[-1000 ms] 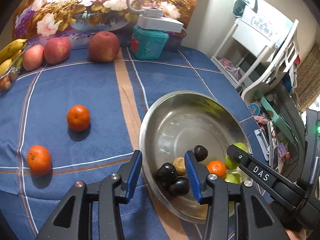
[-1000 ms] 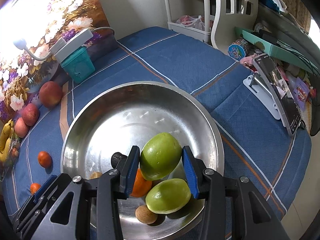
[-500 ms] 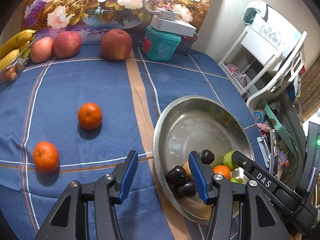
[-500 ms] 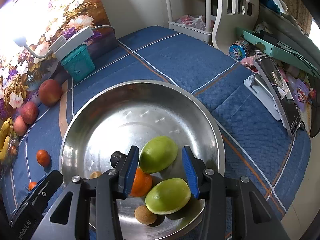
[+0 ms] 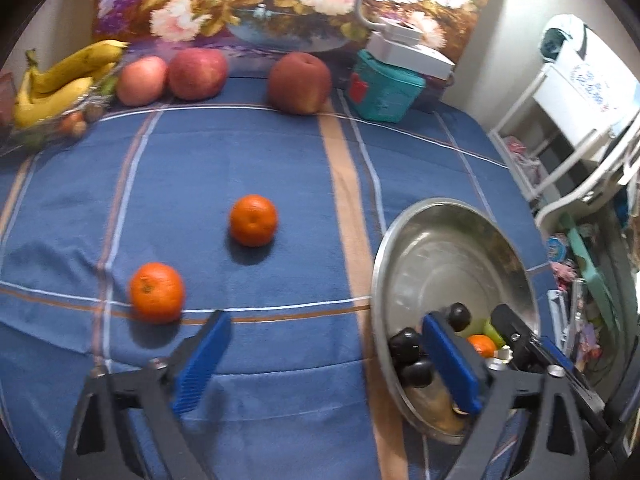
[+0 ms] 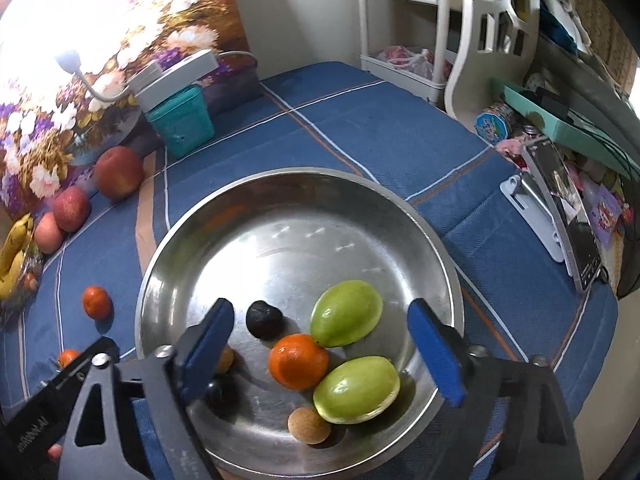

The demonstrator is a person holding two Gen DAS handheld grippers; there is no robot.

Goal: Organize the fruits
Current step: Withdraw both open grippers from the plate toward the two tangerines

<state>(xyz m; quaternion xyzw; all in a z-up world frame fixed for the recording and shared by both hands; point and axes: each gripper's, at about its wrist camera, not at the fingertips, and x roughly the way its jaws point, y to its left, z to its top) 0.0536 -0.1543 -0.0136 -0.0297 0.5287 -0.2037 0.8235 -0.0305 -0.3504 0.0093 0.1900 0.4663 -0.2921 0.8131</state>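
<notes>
near round orange tangerine [image 5: 157,292] on blue cloth, left of steel bowl [image 5: 404,240]. left gripper [image 5: 332,364]: jaws wide, empty; straddle the fruit, then close gently. right gripper [image 6: 320,354]: jaws parted, empty, over bowl.

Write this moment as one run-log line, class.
left tongs: open, empty | right tongs: open, empty, over steel bowl | two green fruits in bowl | two oranges on cloth
</notes>
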